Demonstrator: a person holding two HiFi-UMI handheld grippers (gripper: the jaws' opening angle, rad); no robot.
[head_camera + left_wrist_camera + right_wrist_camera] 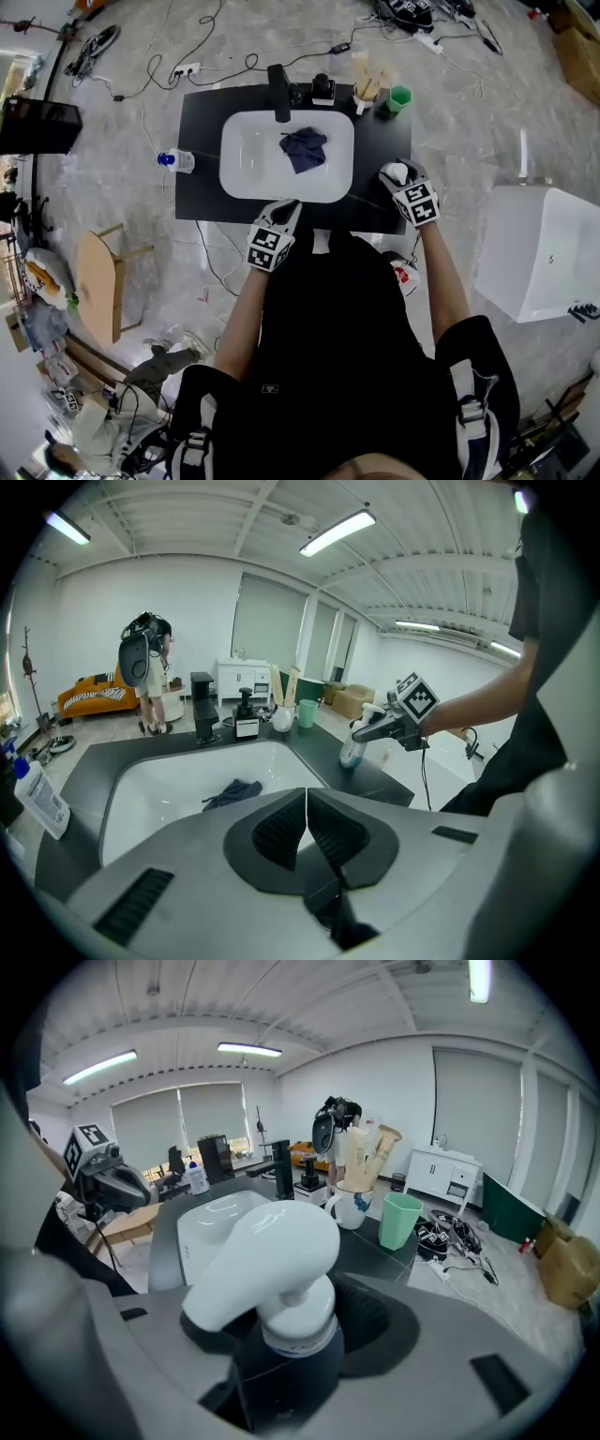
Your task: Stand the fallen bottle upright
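Head view: right gripper (405,184) clamps the bottle (397,172) at the right edge of the counter (201,120), bare top behind; left gripper (289,208), closed and empty, sits at the sink (231,141) front rim.

Cloth (304,148) in sink (246,178); faucet (278,92) behind; cup (400,97) back right; bottle (397,173) apparently right of sink.
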